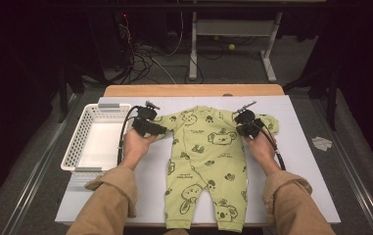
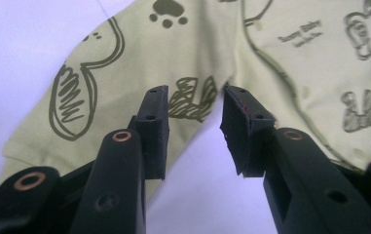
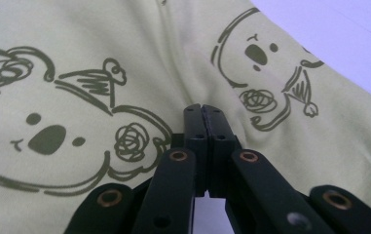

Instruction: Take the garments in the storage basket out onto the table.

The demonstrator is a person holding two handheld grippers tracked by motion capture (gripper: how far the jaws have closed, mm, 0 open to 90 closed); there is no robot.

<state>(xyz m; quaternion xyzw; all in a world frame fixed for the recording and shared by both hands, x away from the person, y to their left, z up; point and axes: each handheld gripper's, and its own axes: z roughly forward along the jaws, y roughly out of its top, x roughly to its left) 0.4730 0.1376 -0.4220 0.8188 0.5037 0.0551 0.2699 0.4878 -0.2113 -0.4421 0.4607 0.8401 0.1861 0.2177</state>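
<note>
At the far left of the white bench [image 1: 301, 161] stands the white plastic lattice basket [image 1: 79, 134], with nothing in it that I can see. Just beside it is my left hand-held gripper [image 1: 160, 128], pointing toward the armpit of the pale green cotton baby romper printed with dark koala drawings [image 1: 208, 161]; its jaws stand apart, released, with nothing between the pads [image 2: 156, 124], and in the left gripper view they hover over the spot where the sleeve meets the body (white bench shows in the gap). The romper itself lies flat, front up, in the middle of the bench, collar toward the far edge, legs toward me, both short sleeves spread outward. Further right, my right hand-held gripper [image 1: 241, 128] sits at the other armpit; its jaws are clenched together, and in the right gripper view the tips [image 3: 204, 117] meet right at a fold of green fabric, though I cannot tell whether cloth is pinched between them.
</note>
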